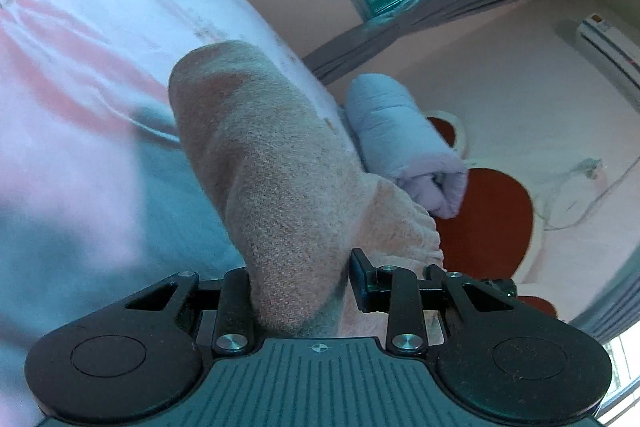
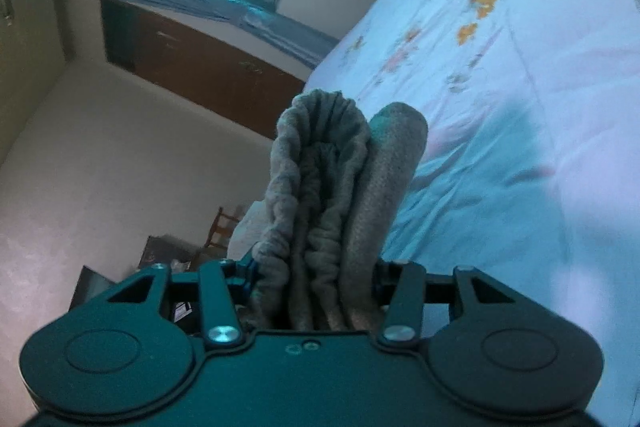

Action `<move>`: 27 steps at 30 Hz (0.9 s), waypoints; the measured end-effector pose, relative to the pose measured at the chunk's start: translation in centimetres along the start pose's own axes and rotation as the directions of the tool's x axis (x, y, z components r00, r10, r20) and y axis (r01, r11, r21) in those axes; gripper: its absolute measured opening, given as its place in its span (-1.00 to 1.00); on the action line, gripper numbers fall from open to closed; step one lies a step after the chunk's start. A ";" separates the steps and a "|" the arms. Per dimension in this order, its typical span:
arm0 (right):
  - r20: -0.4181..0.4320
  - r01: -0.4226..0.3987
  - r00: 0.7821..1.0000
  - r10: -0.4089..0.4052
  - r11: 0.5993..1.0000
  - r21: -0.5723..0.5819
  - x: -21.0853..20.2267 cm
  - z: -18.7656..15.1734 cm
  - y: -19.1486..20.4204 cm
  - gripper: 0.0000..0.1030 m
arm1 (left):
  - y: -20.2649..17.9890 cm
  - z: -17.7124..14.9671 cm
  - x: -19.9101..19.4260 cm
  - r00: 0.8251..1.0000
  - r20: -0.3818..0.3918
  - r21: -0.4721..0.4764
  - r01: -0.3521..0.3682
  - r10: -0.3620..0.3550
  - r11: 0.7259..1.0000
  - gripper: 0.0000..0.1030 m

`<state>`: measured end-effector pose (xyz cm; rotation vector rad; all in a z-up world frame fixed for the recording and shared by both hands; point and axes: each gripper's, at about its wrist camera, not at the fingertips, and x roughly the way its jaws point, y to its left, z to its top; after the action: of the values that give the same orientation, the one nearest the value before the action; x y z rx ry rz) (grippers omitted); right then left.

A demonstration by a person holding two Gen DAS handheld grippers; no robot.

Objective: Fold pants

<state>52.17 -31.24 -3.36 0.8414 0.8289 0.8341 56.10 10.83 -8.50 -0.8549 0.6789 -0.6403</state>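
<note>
**Pants lifted off the bed, one claw at each end**

The grey-beige knit pants (image 1: 280,179) hang in the air above the floral bedsheet (image 2: 500,75), probably so the cloth can drape and double over. The left claw (image 1: 300,291) pinches a thick fold. The right claw (image 2: 316,291) clamps the gathered elastic waistband (image 2: 320,155). A rolled towel (image 1: 404,147) lies beyond, apart.

left gripper (image 1: 300,291): clamped on cloth, tilted slightly down | right gripper (image 2: 316,291): clamped on cloth, tilted slightly down
</note>
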 end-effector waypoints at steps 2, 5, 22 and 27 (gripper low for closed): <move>0.003 0.069 0.998 -0.069 0.996 0.059 1.1 0.1 -3.8 -0.04 | 3.1 0.2 1.8 0.997 -0.025 -0.017 -0.068 0.067 0.998 -0.32; 0.033 0.049 0.998 -0.054 0.989 0.141 1.1 -1.1 -9.1 -0.15 | 7.2 -1.1 2.4 1.000 0.017 -0.056 -0.003 0.004 0.998 -0.27; 0.180 0.288 0.950 -0.256 0.939 -0.188 -4.1 -3.7 1.3 0.43 | -3.8 -5.0 -6.2 0.877 0.207 0.391 -0.481 0.434 0.785 0.99; 0.197 0.297 0.944 -0.264 0.941 -0.163 -4.9 -5.4 1.3 0.45 | -4.1 -10.2 -10.1 0.885 0.180 0.423 -0.463 0.429 0.779 0.99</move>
<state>45.08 -33.38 -3.18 0.5980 0.6841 0.5677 41.24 11.57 -7.28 -0.2531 0.6010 -0.3082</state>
